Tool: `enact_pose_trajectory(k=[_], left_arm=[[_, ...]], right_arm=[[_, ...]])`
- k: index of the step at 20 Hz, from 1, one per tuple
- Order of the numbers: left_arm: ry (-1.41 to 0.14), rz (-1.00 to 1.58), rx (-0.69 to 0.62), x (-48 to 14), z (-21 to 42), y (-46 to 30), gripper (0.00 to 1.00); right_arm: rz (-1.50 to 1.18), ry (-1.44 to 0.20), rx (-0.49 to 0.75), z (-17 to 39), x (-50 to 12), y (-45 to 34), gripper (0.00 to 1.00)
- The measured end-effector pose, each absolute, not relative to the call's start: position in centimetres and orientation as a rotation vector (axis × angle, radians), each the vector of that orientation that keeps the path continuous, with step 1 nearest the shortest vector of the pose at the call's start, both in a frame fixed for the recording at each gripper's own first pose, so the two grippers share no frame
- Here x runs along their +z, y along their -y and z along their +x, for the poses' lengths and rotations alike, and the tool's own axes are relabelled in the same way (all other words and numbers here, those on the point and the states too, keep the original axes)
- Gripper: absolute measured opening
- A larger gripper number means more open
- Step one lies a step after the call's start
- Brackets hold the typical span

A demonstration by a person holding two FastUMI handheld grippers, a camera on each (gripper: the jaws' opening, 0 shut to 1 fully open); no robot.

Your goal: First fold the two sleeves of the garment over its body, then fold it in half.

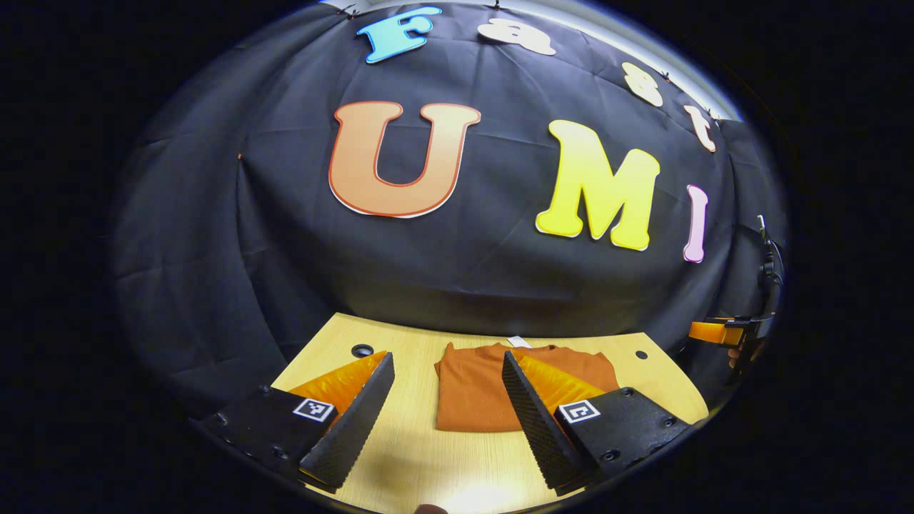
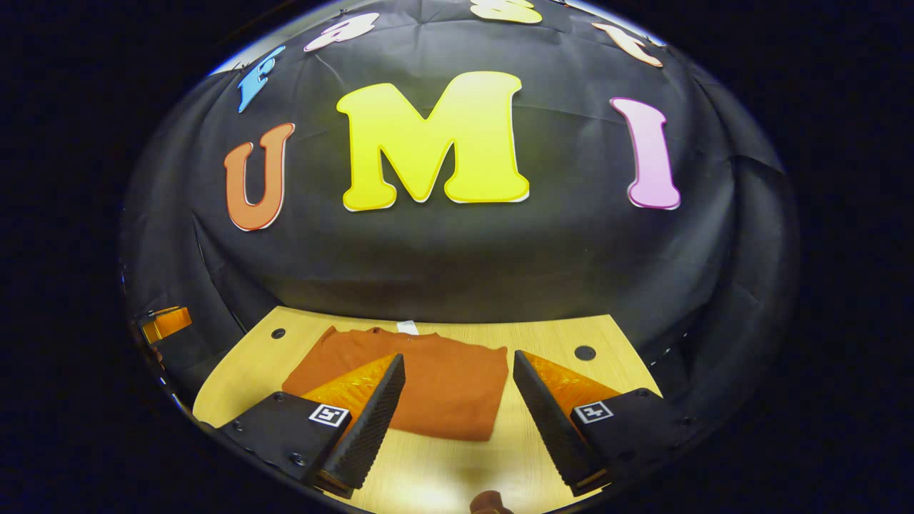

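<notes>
**Two grippers spread, garment looks folded**

Left gripper [image 1: 446, 407] and right gripper [image 2: 457, 407]: fingers wide apart, holding nothing, raised above the near table [image 1: 428, 457] edge. Beyond them, the rust garment [image 2: 443, 389] lies flat mid-table as a compact rectangle, neck label toward the wall. Likely soft, light, limp knit; pinch corners or hem edge. No containers.

One garment [image 1: 475, 389], one table [image 1: 428, 457], two holes [image 1: 362, 350].
</notes>
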State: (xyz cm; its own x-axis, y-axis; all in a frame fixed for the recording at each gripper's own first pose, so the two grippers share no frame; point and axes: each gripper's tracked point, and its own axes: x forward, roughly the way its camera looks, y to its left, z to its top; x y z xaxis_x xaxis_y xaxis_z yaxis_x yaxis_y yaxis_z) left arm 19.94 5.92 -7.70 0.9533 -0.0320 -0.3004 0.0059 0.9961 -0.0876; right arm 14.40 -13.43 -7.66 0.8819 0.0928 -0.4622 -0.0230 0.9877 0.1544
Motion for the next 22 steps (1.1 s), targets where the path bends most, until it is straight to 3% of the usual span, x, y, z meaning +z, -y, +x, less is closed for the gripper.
enact_pose_trajectory(k=[2,6,7,8,13,15,16,22], left_arm=[[-0.319,-0.095,-0.008,-9.2,17.4,-5.5,0.98],[-0.366,-0.145,-0.051,-12.1,12.9,-2.8,0.98],[-0.373,-0.139,-0.059,-12.6,12.4,-2.4,1.00],[-0.384,-0.124,-0.059,-13.1,11.8,-2.3,0.98],[-0.409,-0.122,-0.056,-13.4,9.8,-1.0,0.98],[-0.391,-0.108,-0.062,-12.9,9.5,-0.2,0.98],[-0.379,-0.092,-0.072,-12.4,9.5,0.3,0.99],[-0.278,-0.050,-0.159,-9.3,10.0,2.5,0.99]], right_arm=[[0.211,-0.534,0.070,10.7,-9.6,12.6,0.94],[0.305,-0.616,0.089,4.2,-13.2,12.3,0.98],[0.309,-0.617,0.086,3.1,-13.6,12.7,0.94],[0.301,-0.608,0.076,2.3,-13.7,13.1,0.98],[0.191,-0.470,-0.107,0.4,-11.0,16.7,0.98],[0.155,-0.399,-0.120,0.4,-8.9,17.1,0.94],[0.147,-0.380,-0.127,0.5,-8.4,17.2,0.98],[0.124,-0.382,-0.063,0.4,-8.3,15.2,0.98]])
